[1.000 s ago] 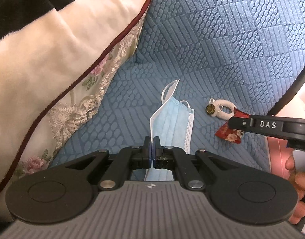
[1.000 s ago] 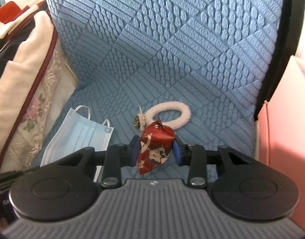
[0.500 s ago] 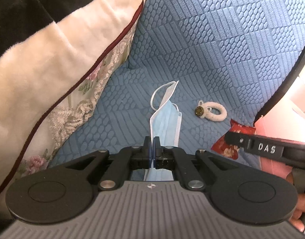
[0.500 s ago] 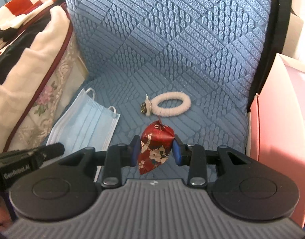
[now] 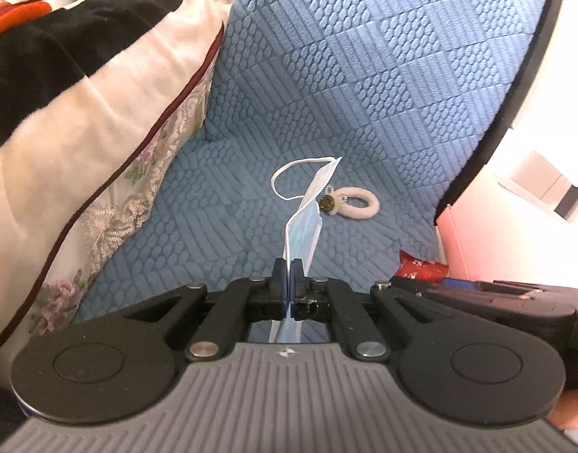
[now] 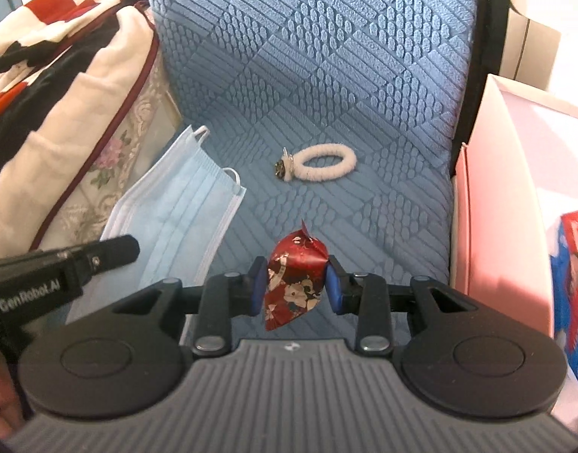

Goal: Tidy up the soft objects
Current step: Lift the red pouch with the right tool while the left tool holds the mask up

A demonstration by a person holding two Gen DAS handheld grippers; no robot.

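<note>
While both my hands are already loaded, what matters for the next move is where the pink box (image 6: 504, 204) lies from each load: it stands along the right edge of the right wrist frame, hard against the side of the blue quilted seat (image 6: 326, 87), and in the left wrist frame it shows only as a pink slab at the right margin. At the left of both frames a pile of bedding (image 5: 81, 113) leans on the seat. My left tongs (image 5: 289, 283) are pinched fully closed on the blue face mask (image 5: 302, 226), which runs up and away from the tips toward frame centre, its long axis pointing at the seat back and one ear loop curling off its upper end. My right tongs (image 6: 294, 288) are clamped on the red patterned pouch (image 6: 294, 283), a pad pressing on each side, with its twisted tip up and its point hanging below the pads. Left unheld on the seat, the white fluffy hair tie (image 6: 321, 162) lies flat above centre in the right wrist frame, its charm at the left end. I judge the right hand nearer the box, so the pouch should go first, if that box is indeed the target.
</note>
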